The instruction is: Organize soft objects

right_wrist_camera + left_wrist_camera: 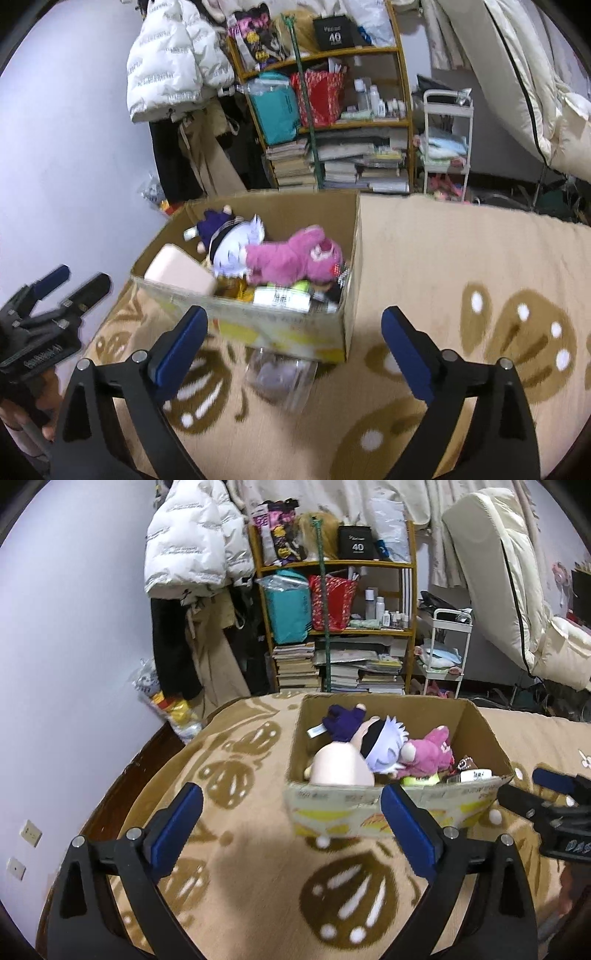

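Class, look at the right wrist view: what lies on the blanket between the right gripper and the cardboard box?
A clear plastic item, blurred, lies on the patterned blanket just before the cardboard box, ahead of the open right gripper.

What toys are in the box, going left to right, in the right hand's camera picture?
Pale pink cushion → purple plush → white-haired doll → pink plush bear, all inside the cardboard box.
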Demonstrator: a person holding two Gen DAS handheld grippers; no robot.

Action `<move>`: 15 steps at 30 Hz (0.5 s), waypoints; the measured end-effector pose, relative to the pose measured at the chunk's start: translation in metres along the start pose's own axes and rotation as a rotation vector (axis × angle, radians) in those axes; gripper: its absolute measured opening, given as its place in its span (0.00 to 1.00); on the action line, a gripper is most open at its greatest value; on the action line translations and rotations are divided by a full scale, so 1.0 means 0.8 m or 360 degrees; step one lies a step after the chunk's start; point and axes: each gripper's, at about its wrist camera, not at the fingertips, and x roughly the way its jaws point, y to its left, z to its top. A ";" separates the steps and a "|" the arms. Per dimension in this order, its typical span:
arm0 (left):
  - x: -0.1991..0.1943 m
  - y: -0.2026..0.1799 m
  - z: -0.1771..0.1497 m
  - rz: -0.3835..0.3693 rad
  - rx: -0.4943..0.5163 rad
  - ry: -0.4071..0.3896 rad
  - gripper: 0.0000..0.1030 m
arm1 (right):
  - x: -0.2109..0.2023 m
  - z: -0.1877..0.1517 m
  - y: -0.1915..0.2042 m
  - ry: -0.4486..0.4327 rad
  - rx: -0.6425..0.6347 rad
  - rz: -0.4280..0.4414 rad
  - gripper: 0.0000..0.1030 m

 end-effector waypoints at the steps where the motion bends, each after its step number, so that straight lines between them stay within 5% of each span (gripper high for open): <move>1: -0.004 0.003 -0.001 0.0004 -0.0005 0.0009 0.93 | 0.005 -0.004 0.003 0.0039 -0.0003 -0.0013 0.97; 15: -0.046 0.035 -0.018 0.0056 -0.0020 0.0017 0.94 | 0.072 -0.038 0.026 0.0249 -0.0001 -0.0093 0.97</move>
